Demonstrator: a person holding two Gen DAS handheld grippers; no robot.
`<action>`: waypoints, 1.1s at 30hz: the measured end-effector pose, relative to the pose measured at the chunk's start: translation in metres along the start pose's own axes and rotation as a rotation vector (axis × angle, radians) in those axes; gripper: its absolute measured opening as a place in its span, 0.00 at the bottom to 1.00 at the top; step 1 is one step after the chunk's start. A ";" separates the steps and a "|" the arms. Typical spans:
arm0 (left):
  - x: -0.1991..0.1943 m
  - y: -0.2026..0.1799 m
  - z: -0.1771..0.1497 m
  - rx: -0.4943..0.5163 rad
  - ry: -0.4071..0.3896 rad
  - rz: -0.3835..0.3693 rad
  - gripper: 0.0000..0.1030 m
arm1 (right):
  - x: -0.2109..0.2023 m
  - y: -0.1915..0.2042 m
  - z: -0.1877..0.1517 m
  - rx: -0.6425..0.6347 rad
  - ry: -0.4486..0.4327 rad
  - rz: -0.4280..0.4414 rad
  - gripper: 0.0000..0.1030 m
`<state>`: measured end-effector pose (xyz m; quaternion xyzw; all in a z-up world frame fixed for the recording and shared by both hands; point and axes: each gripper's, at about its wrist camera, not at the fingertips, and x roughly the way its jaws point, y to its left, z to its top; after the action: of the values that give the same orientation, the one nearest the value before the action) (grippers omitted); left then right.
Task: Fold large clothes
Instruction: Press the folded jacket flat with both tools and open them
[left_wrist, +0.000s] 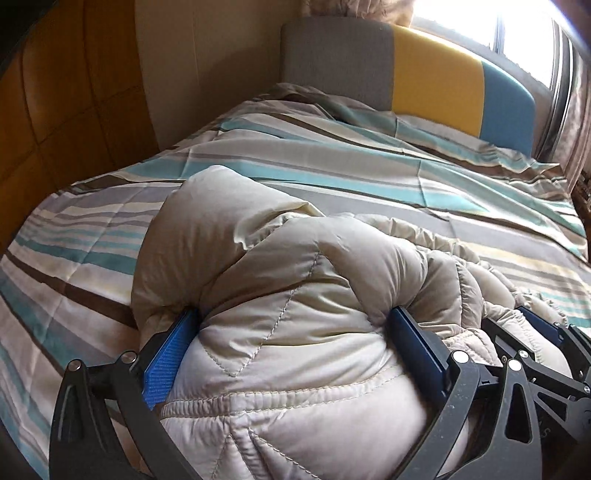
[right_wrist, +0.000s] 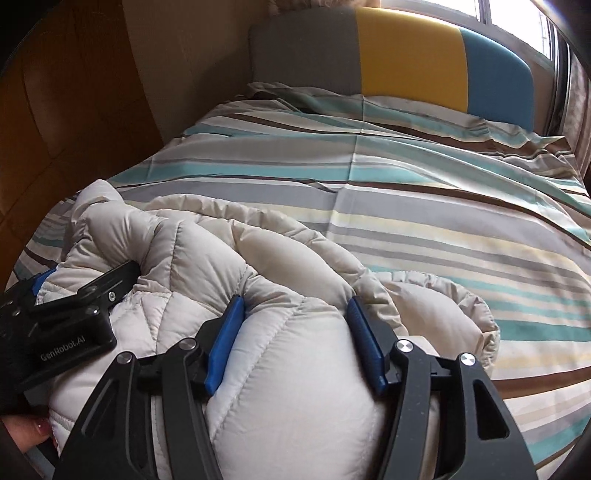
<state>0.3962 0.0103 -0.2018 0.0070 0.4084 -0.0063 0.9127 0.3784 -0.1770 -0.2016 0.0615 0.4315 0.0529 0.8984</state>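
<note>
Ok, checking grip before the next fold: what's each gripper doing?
Left gripper: jaws wide, closed on the puffy jacket.
Right gripper: closed on a bunched fold of that jacket.

Striped bedspread (left_wrist: 332, 177) over bed; grey-yellow-blue headboard (left_wrist: 436, 70); bright window (left_wrist: 480, 26); brown padded wall panel (left_wrist: 66, 92).

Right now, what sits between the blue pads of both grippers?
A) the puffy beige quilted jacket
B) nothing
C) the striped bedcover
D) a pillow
A: folds of the puffy beige quilted jacket bulge between the pads of the left gripper and the right gripper, above the striped bedcover.
</note>
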 end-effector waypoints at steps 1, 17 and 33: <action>0.000 -0.001 -0.001 0.002 -0.004 0.004 0.97 | -0.001 0.001 -0.001 0.000 -0.009 -0.004 0.55; -0.090 0.025 -0.042 -0.126 -0.074 -0.088 0.97 | -0.085 0.016 -0.033 -0.026 -0.121 -0.068 0.89; -0.180 0.035 -0.125 -0.071 -0.119 0.064 0.97 | -0.194 0.032 -0.112 0.029 -0.157 -0.023 0.98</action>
<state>0.1836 0.0489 -0.1502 -0.0128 0.3529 0.0371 0.9348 0.1688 -0.1667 -0.1171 0.0734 0.3612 0.0313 0.9291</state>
